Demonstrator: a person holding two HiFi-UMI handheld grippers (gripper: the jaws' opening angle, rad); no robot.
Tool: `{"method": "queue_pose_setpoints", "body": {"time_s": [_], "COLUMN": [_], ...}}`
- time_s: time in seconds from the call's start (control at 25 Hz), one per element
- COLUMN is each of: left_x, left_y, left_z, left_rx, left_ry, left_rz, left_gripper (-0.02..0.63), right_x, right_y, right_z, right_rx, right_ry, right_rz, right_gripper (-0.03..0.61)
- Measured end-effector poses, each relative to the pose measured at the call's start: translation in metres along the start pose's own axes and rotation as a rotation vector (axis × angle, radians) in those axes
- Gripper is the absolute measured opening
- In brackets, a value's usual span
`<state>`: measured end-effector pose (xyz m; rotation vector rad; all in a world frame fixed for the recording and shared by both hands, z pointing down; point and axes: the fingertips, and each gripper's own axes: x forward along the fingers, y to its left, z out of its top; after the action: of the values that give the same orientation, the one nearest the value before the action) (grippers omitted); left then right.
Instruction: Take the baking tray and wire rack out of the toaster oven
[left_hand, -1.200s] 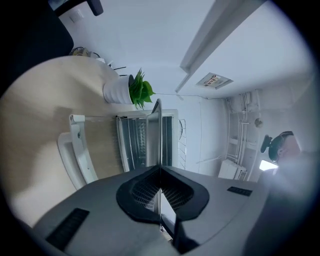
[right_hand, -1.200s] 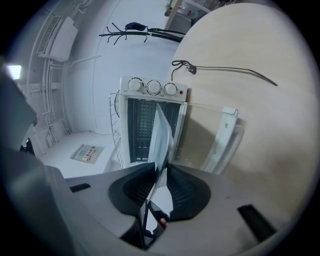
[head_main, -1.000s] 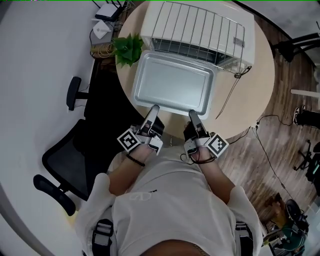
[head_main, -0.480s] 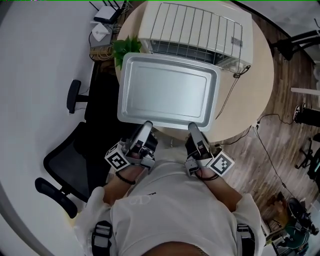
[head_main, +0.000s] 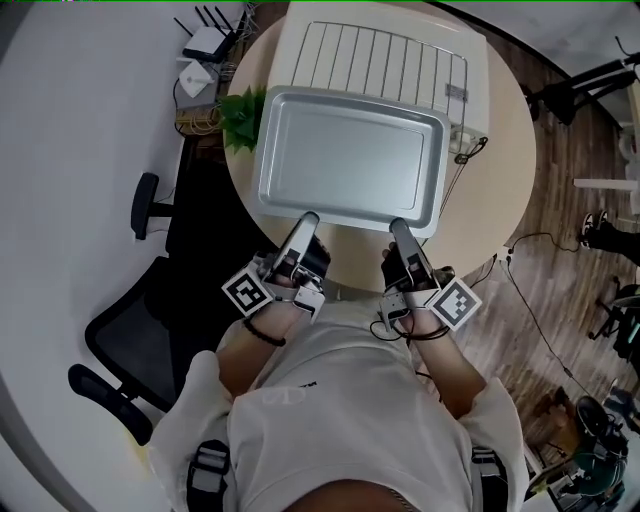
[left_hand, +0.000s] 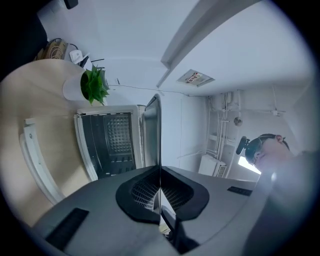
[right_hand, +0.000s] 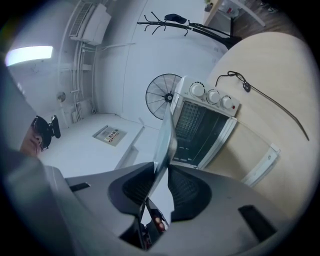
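The silver baking tray (head_main: 348, 158) hangs in the air in front of and above the white toaster oven (head_main: 476, 92), carried by its near rim. My left gripper (head_main: 308, 217) is shut on the rim's left part, and my right gripper (head_main: 398, 226) is shut on its right part. The wire rack (head_main: 385, 58) lies on top of the oven. In the left gripper view the tray (left_hand: 152, 127) shows edge-on between the pads (left_hand: 137, 192), with the open oven (left_hand: 107, 142) behind. The right gripper view shows the tray's rim (right_hand: 165, 135) pinched between the pads (right_hand: 187, 192) and the oven (right_hand: 202, 125) with its knobs.
The oven stands on a round light wood table (head_main: 500, 200). A small green plant (head_main: 240, 115) sits at the table's left edge, and a power cord (right_hand: 265, 102) trails across its right side. A black office chair (head_main: 130, 330) stands to my left. A router (head_main: 205, 45) lies beyond the plant.
Both grippers have lifted the tray off the table's front part. It now sits higher and covers the oven's front in the head view.
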<state>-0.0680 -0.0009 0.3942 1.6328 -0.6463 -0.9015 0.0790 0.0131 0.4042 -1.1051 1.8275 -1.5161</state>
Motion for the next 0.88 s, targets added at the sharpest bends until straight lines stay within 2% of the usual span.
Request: {"method": "queue_pose_setpoints", "body": {"time_s": [0.2, 0.52, 0.88], "left_x": [0.037, 0.095, 0.144], "left_y": [0.004, 0.018, 0.032], "left_z": [0.011, 0.024, 0.036], "left_rx": [0.019, 0.039, 0.047], "left_ry": [-0.022, -0.063, -0.088], "left_rz": [-0.025, 0.011, 0.007], "left_gripper": [0.005, 0.006, 0.011], "right_x": [0.023, 0.062, 0.092], "right_y": [-0.001, -0.012, -0.019], "right_z": [0.033, 0.084, 0.124], "right_rx": [-0.026, -0.023, -0.004], "right_ry": [-0.017, -0.050, -0.118], "right_rz": [-0.011, -0.042, -0.058], "right_gripper": [0.087, 0.092, 0.091]}}
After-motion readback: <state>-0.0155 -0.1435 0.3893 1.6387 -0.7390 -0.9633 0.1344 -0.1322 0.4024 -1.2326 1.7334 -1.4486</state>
